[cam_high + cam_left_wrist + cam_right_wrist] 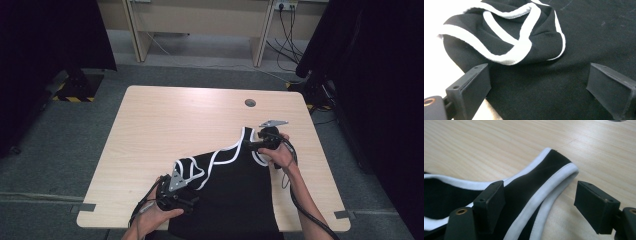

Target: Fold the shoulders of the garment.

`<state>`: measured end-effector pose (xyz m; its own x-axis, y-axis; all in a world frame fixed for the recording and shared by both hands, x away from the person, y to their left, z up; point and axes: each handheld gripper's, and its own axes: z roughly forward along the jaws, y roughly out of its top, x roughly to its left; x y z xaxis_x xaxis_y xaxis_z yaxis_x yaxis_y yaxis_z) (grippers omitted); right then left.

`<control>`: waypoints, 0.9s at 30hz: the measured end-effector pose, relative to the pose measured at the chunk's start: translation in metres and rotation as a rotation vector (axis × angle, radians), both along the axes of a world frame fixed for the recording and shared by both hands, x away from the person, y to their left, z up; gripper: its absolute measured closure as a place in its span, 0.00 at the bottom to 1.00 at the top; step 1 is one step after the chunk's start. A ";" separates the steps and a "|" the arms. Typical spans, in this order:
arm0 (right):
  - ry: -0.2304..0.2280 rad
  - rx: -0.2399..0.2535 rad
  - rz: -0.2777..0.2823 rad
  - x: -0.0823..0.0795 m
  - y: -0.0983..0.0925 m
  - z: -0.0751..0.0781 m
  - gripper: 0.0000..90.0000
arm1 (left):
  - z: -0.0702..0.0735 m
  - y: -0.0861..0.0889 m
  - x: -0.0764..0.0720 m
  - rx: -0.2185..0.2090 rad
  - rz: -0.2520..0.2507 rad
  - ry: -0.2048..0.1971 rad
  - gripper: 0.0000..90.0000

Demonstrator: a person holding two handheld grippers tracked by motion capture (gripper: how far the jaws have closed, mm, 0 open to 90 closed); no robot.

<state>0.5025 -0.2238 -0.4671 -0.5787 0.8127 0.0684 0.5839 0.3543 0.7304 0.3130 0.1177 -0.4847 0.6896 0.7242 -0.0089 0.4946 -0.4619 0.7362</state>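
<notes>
Here, right tool [539,205] open astride black top's [225,195] white-trimmed strap [549,177].

The garment [225,200] was a black knitted cloth, matt and with a fine grain, and its edges carried a white ribbed trim [541,195] that looked soft and slightly fuzzy. The table [165,120] had a pale wood-look top, smooth, with thin grain lines and a light sheen, and a small grey round cap [250,103] sat in it. The jaws of the left gripper [539,92] and the right gripper [539,207] looked like matt black plastic with small brass-coloured screw fittings, and the three-cornered plate [176,180] looked like dull grey metal.
</notes>
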 end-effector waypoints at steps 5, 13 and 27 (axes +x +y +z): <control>-0.010 -0.031 0.020 0.006 0.004 -0.009 0.39 | 0.000 0.000 0.000 0.000 0.000 0.000 0.05; -0.029 -0.032 0.114 -0.002 0.006 -0.007 0.86 | 0.000 0.000 0.000 0.000 0.000 -0.001 0.05; -0.139 0.078 0.202 -0.036 0.003 0.017 0.93 | 0.000 0.000 0.000 0.000 0.002 -0.001 0.05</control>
